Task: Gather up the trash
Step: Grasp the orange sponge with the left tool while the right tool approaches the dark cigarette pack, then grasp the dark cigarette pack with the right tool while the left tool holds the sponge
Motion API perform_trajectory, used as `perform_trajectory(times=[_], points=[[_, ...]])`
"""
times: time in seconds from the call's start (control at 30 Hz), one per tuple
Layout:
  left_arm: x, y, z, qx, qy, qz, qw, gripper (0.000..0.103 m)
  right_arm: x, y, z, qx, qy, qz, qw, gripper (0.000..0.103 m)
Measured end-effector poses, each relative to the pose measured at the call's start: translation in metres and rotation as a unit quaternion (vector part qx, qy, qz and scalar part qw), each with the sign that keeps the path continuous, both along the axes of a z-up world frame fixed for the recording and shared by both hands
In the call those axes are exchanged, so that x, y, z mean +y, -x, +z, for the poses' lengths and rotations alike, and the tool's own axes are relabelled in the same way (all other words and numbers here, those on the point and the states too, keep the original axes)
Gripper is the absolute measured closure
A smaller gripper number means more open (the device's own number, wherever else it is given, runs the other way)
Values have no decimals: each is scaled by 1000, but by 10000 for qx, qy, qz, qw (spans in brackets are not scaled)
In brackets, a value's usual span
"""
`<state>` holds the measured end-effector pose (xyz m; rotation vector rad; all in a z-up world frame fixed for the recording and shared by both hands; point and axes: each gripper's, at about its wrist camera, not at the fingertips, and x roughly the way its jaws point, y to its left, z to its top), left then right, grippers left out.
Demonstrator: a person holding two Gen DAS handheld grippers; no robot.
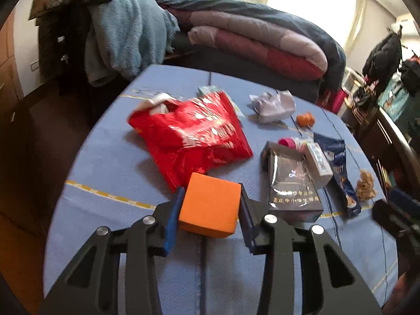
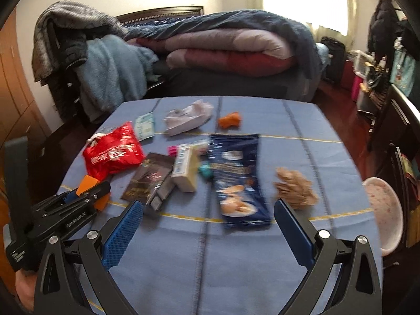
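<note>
- The left gripper (image 1: pixel 210 204) has its jaws pinching an orange foam block (image 1: pixel 210 204) just above the blue tabletop (image 1: pixel 110 168), beside the red plastic bag (image 1: pixel 194 131).
- The right gripper (image 2: pixel 208 225) hangs with jaws spread wide and nothing between them, over the blue snack packet (image 2: pixel 237 178).
- Near it lie a dark carton (image 2: pixel 152 178), a small pale box (image 2: pixel 185 169), brown crumpled scraps (image 2: pixel 295 187) and crumpled grey paper (image 2: pixel 187 119).

Blue-clothed table (image 2: pixel 236 262), red bag (image 2: pixel 113 152), blue snack packet (image 2: pixel 236 178), crumpled tissue (image 2: pixel 189 118)

Daylight blows out the window (image 2: pixel 302 2); fisheye bends dark edges, right view motion-blurred.
</note>
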<state>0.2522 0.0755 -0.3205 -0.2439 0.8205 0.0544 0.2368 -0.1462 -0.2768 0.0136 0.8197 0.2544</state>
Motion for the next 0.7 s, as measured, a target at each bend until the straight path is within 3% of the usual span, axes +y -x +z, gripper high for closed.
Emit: perform_trajectory(times=[0.33,0.6,0.7], points=[[37,21,23,-264,-35,383,9989,63,64,-22,-35,602,-92,363,9975,4],[50,25,24,-372,3,335,9987,63,98,-43,-46,634,38,171,9978,4],[53,26,24,-406,16,331,9986,63,104,-52,-48,628,237,40,9977,16]])
